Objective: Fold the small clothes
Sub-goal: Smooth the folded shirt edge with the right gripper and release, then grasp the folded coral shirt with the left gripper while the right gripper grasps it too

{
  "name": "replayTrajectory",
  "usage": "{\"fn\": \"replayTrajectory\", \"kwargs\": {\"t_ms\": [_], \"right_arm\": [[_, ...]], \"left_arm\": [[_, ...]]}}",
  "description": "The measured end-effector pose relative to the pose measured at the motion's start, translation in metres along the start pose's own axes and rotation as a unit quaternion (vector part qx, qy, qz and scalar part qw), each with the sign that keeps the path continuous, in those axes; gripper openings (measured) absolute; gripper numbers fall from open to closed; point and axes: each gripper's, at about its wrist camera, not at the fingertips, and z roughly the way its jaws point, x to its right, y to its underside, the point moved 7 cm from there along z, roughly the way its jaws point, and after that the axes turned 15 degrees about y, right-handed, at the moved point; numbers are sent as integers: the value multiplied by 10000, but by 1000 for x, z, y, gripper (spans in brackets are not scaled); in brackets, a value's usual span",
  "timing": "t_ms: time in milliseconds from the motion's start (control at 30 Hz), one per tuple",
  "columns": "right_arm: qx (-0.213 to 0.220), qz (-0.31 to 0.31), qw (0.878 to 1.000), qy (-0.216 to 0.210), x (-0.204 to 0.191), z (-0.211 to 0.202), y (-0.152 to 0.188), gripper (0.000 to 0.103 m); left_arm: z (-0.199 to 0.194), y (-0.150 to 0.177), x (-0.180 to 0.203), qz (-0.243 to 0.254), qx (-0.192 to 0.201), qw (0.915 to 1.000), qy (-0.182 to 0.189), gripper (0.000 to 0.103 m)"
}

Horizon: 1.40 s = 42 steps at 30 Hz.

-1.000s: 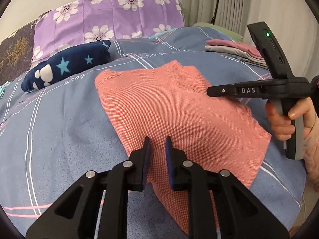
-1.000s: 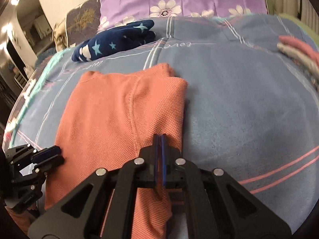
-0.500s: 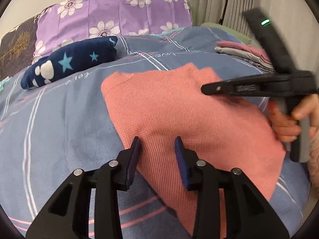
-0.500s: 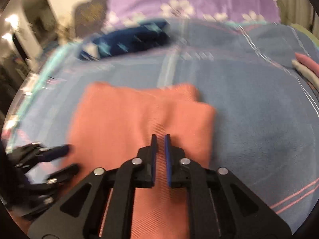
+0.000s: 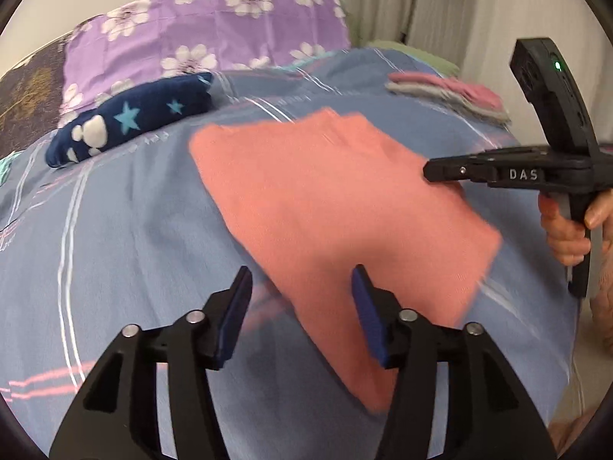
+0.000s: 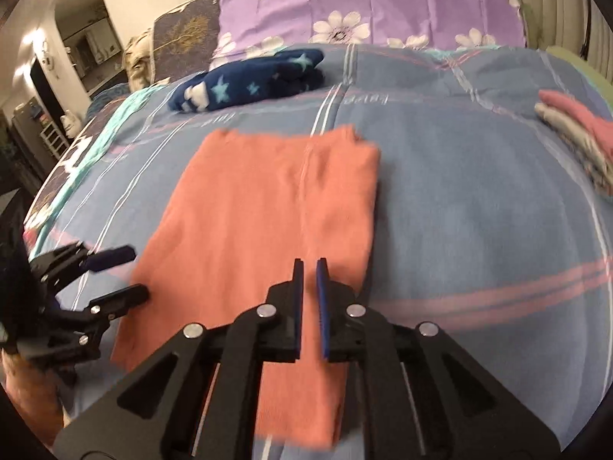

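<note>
Near edge of salmon garment (image 6: 268, 211) hidden under right gripper (image 6: 309, 268) fingers; fabric weave motion-blurred. Folded pile (image 6: 574, 134) right of fingers cut by frame edge, possibly several garments.

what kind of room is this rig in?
Most likely a bedroom. The work surface is a bed with a blue striped cover, a purple flowered pillow lies at its head, and folded clothes are stacked at the bed's far right.
</note>
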Motion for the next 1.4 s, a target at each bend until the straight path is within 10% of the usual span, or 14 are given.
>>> {"fn": "replayTrajectory", "kwargs": {"t_ms": [367,667,1000,1400], "right_arm": [[202,113,9997,114,24,-20,10,27],[-843,833,9874,-1045,38,41,-6,37],[-1262,902,9657,-2083,23,68,-34,46],[-1238,536,9657,-2217,8,81,-56,54]], "left_arm": [[-15,0,-4,-333,134,9991,221,57],[31,-28,-50,-1381,-46,9860,938,60],[59,-46,-58,-1436,-112,9812,1286,66],[76,-62,-63,-1248,-110,9817,1436,66]]}}
